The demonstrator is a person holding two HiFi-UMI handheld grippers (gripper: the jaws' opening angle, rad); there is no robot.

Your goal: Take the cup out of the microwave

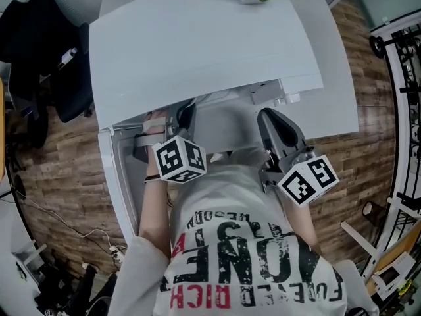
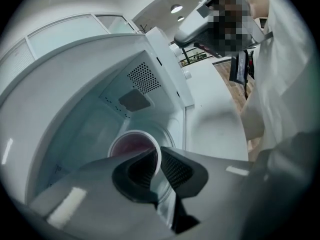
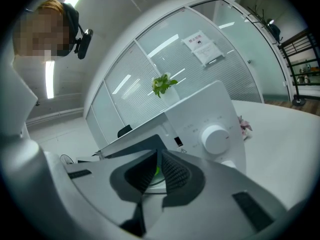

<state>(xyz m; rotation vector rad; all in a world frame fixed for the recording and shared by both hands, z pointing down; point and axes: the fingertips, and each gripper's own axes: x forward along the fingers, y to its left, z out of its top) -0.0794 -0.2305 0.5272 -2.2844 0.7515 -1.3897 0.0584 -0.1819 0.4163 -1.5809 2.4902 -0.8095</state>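
The left gripper [image 2: 159,159] reaches down into the open microwave [image 2: 75,84] and is clenched on the cup [image 2: 131,145]. One pad sits inside the rim and the other outside, so the near wall of the cup is pinched between them. A rim pinch probably suits this spot: the cavity is low, and coming at the cup from the front and above leaves no room to span its full width. The cup is white with a dark reddish inside. It stands upright just ahead of the jaws on the glass turntable [image 2: 170,126], so it has not yet left the oven. The perforated vent [image 2: 144,76] in the cavity wall lies well beyond the jaws, above the cup.

The microwave door [image 1: 118,176] hangs open on the left gripper's outer side, which clears a path straight back toward the person.

The right gripper [image 3: 157,166] waits outside the oven and points at the control panel, with the white knob [image 3: 216,138] ahead of it and to its right. Its jaws are drawn together to a thin slit and grasp nothing (a speck of green shows through the slit, too small to name). A potted plant [image 3: 162,84] stands on the microwave's top, high above those jaws. This gripper seems parked clear of the opening so the other can work.

The next move looks like a slight lift and a level pull outward, since a one-sided grip could tip the cup.
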